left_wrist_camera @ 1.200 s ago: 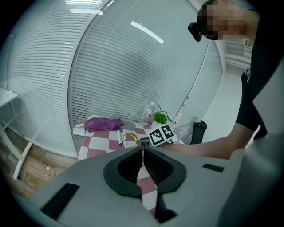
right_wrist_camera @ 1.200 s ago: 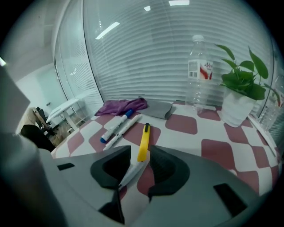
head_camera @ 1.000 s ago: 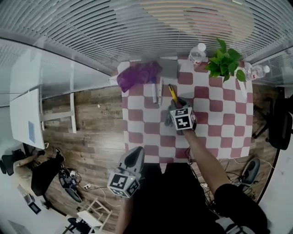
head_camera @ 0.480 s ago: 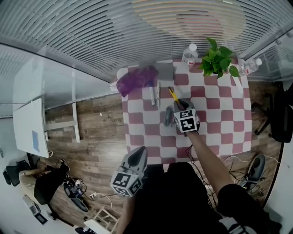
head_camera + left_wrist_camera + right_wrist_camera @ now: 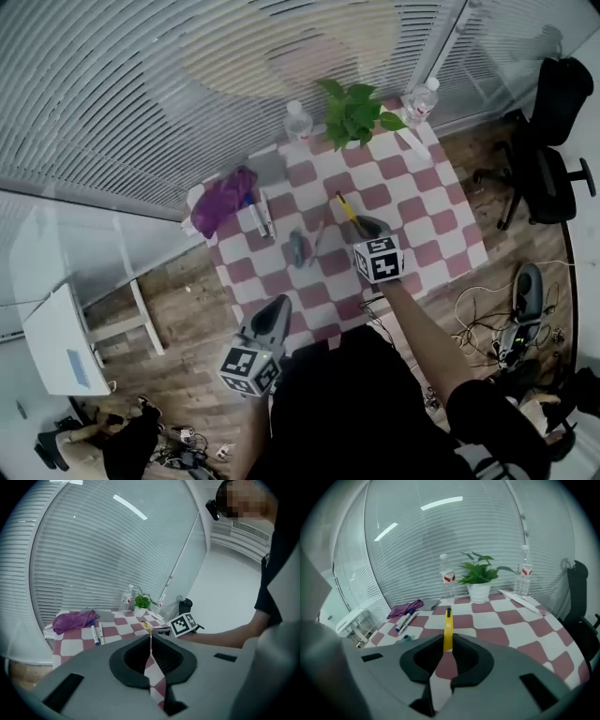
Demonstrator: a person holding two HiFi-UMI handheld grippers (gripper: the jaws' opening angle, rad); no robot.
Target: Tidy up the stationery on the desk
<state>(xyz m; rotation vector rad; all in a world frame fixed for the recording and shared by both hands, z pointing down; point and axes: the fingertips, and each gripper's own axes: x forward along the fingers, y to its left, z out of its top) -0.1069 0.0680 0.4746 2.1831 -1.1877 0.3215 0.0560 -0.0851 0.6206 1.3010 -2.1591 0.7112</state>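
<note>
Checkered red-and-white cloth covers the table (image 5: 427, 192). My right gripper (image 5: 448, 644) has just closed its fingers, and they now clamp a slim yellow tool (image 5: 448, 626) with a black tip, which lay on the cloth a second ago. My left gripper (image 5: 151, 641) hangs by the table's near edge, its fingers together and empty.

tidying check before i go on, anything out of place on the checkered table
Nothing spilled or damaged. Two markers lie loose beside the purple pouch; a pen and a small grey-blue item lie scattered on the table.
</note>
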